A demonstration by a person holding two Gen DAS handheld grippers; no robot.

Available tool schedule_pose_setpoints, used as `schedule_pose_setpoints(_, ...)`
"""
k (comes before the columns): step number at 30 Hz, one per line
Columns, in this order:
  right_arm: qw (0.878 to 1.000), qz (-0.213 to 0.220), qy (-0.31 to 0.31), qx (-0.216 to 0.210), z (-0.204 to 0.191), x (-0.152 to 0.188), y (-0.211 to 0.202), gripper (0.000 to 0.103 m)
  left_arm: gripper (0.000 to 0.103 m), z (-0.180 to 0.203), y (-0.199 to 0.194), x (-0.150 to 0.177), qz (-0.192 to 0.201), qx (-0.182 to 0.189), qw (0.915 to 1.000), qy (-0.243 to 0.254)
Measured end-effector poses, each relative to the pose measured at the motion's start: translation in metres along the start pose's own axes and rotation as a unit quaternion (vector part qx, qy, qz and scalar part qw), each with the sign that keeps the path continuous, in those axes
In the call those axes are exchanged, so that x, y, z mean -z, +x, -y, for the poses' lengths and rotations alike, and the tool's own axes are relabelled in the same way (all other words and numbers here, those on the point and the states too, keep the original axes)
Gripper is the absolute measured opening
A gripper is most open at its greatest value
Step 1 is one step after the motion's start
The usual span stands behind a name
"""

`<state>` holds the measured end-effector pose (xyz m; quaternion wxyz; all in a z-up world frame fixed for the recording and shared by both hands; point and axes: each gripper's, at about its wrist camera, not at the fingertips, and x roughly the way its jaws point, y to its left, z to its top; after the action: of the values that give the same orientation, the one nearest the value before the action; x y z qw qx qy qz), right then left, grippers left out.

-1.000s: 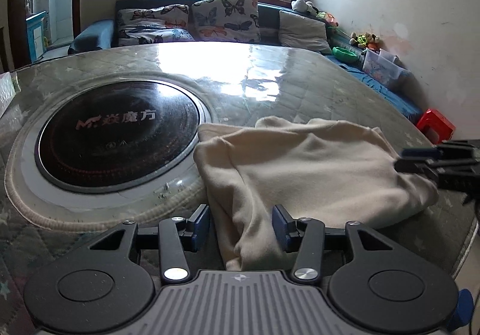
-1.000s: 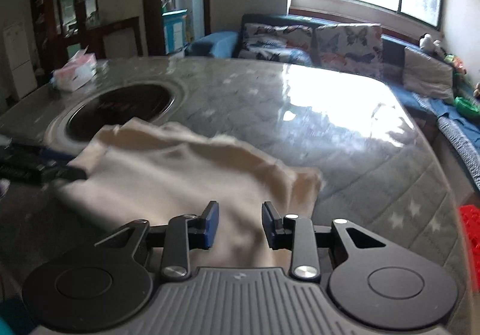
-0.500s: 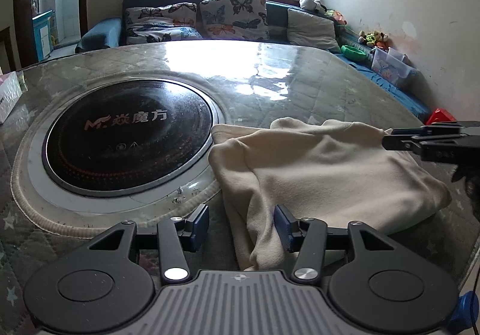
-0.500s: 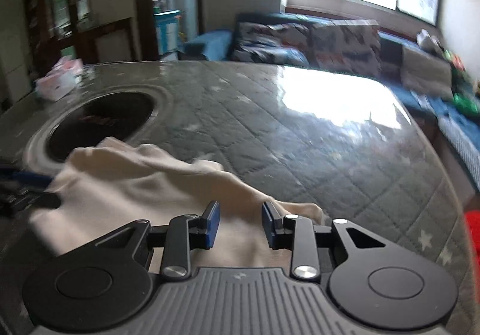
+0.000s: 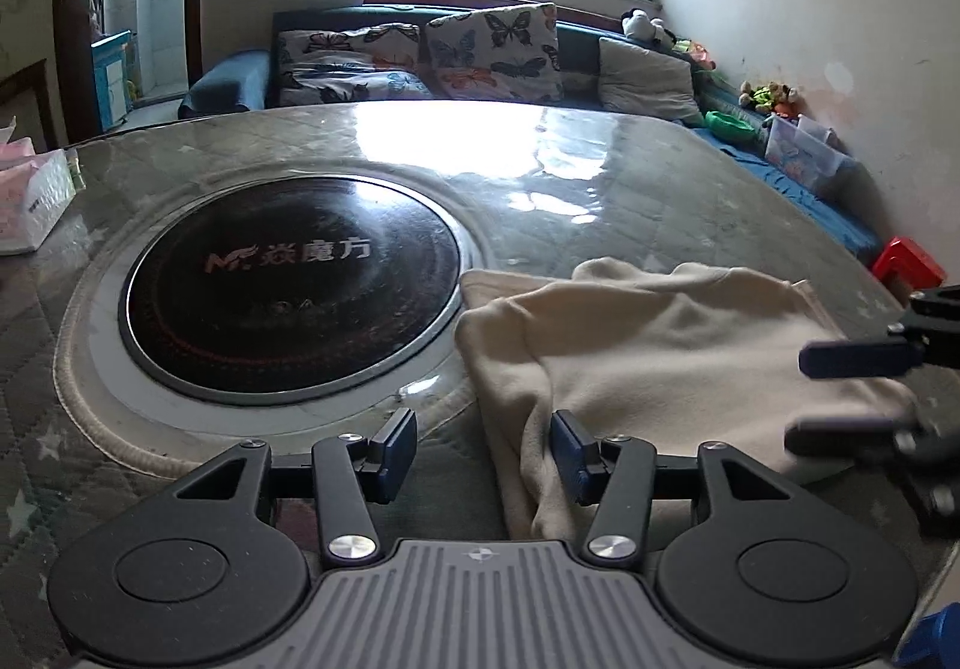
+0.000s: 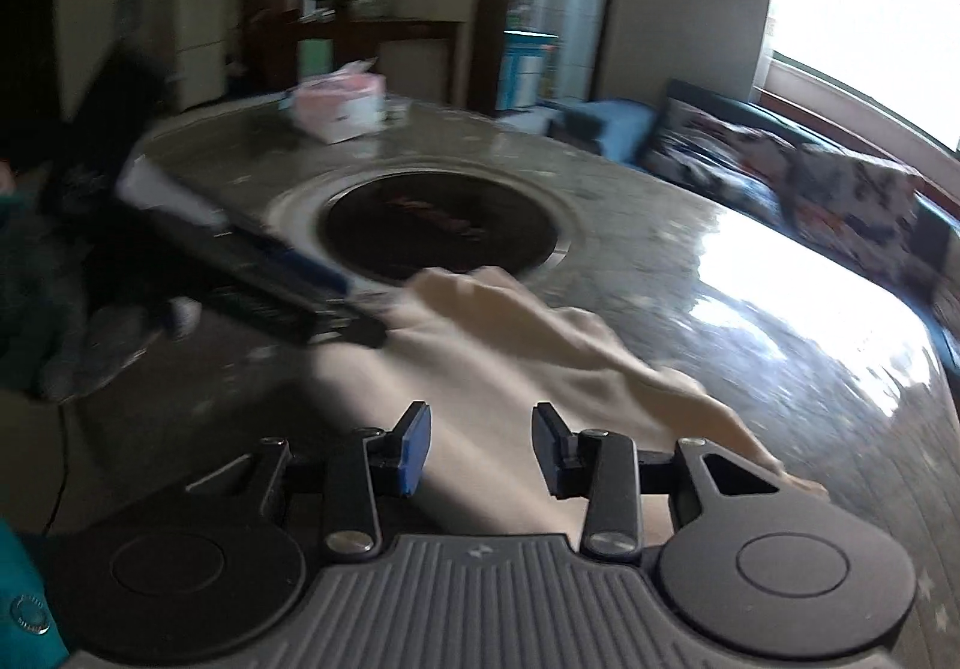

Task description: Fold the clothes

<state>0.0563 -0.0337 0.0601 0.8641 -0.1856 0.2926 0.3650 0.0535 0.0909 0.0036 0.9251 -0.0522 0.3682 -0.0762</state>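
left wrist view: i see the cloth (image 5: 660, 345) bunched on the table (image 5: 570, 177); left gripper (image 5: 483, 450) and right gripper (image 6: 482, 450) both gape, holding nothing. next i must pinch an edge.

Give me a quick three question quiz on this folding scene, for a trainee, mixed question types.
1. True or false: the left gripper is shut on the cream garment.
2. The garment lies beside which thing? A) black round cooktop B) a laptop C) a sink
3. Fill in: the pink tissue box stands on the ___.

Key: 1 false, both the left gripper and the right gripper are open. 2 A. 3 table.
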Motion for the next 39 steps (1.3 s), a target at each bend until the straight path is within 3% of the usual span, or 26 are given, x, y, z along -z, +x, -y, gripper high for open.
schedule_pose_setpoints(7,0.997,-0.005,-0.072,-0.030,-0.041,-0.008,0.017,0.037,0.055,-0.010,-0.002,-0.004,-0.001,0.000,0.9997,-0.024)
schedule_pose_setpoints(10,0.995,-0.003,-0.095,-0.036,-0.054,-0.014,0.025,0.037,0.062,-0.017,-0.008,-0.008,0.004,-0.004,0.9992,-0.040)
schedule_pose_setpoints(12,0.993,-0.003,-0.113,-0.036,-0.063,-0.017,0.032,0.037,0.072,-0.022,-0.011,-0.011,0.006,-0.005,0.9986,-0.053)
schedule_pose_setpoints(20,0.985,-0.019,-0.170,-0.019,-0.093,-0.015,0.062,0.036,0.078,-0.035,-0.015,-0.015,-0.007,0.017,0.9937,-0.110)
schedule_pose_setpoints(21,0.985,-0.019,-0.174,-0.014,-0.094,-0.015,0.064,0.031,0.078,-0.036,-0.015,-0.015,-0.011,0.022,0.9926,-0.119)
schedule_pose_setpoints(24,0.987,-0.015,-0.162,-0.008,-0.091,-0.017,0.063,0.019,0.076,-0.037,-0.013,-0.014,-0.022,0.042,0.9876,-0.150)
schedule_pose_setpoints(29,0.996,0.009,-0.090,-0.022,-0.068,-0.026,0.048,0.015,0.076,-0.034,-0.003,-0.018,-0.041,0.070,0.9758,-0.203)
schedule_pose_setpoints(34,0.998,0.029,-0.045,-0.032,-0.050,-0.029,0.033,0.014,0.067,-0.030,0.010,-0.021,-0.063,0.094,0.9599,-0.256)
schedule_pose_setpoints(39,0.998,0.038,-0.027,-0.041,-0.044,-0.024,0.022,0.013,0.035,-0.027,0.026,-0.014,-0.092,0.113,0.9416,-0.303)
